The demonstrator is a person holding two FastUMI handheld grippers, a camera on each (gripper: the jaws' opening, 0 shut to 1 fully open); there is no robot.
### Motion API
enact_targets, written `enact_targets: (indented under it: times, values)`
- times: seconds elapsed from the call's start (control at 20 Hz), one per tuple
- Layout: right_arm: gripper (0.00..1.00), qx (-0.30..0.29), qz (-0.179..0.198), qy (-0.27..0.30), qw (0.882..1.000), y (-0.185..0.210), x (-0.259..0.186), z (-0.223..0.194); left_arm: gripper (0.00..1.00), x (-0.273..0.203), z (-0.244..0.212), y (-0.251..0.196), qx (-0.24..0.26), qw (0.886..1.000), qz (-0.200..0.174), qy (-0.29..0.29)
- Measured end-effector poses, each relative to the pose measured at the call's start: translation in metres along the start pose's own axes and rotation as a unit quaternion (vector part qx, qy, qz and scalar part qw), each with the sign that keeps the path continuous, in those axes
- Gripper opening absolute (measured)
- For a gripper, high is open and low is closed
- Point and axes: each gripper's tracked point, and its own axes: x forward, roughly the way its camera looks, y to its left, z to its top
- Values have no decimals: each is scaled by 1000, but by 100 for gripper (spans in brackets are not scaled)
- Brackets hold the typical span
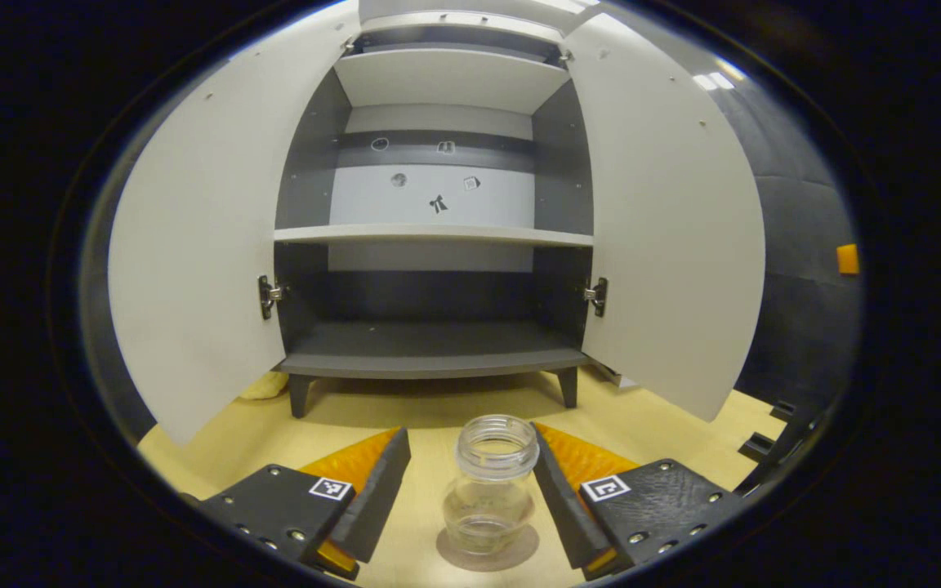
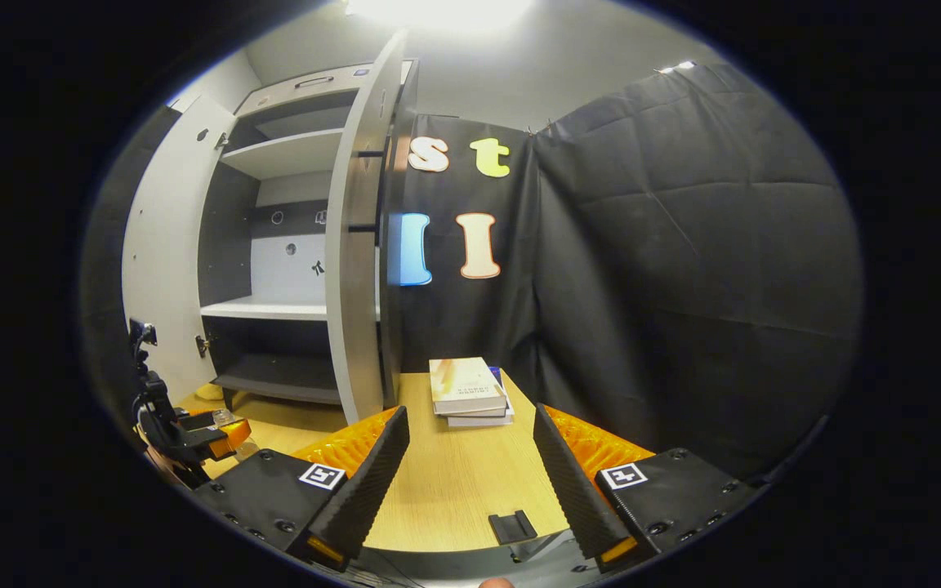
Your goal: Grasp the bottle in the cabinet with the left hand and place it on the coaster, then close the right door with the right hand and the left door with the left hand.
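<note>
The bottle (image 1: 491, 490) stands upright on the coaster (image 1: 488, 549), between the spread fingers of the left gripper (image 1: 470, 482); right gripper (image 2: 470, 474) likewise spread, empty.

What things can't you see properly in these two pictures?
- Left gripper view: the coaster under the bottle is mostly covered by the bottle.
- Left gripper view: the stickers on the cabinet back wall are too small to make out.
- Right gripper view: the right door hides part of the cabinet's shelves.
- Right gripper view: the lower books are covered by the top one.
</note>
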Motion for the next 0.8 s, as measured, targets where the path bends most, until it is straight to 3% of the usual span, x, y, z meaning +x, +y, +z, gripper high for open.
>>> enact_targets:
  times: [0.6,0.8]
  values:
    - [98,31,36,-64,997,-18,50,112,84,-80,100,-2,-34,998,26,-52]
    - [95,37,39,-88,995,-14,71,153,86,-107,125,21,-33,996,46,-64]
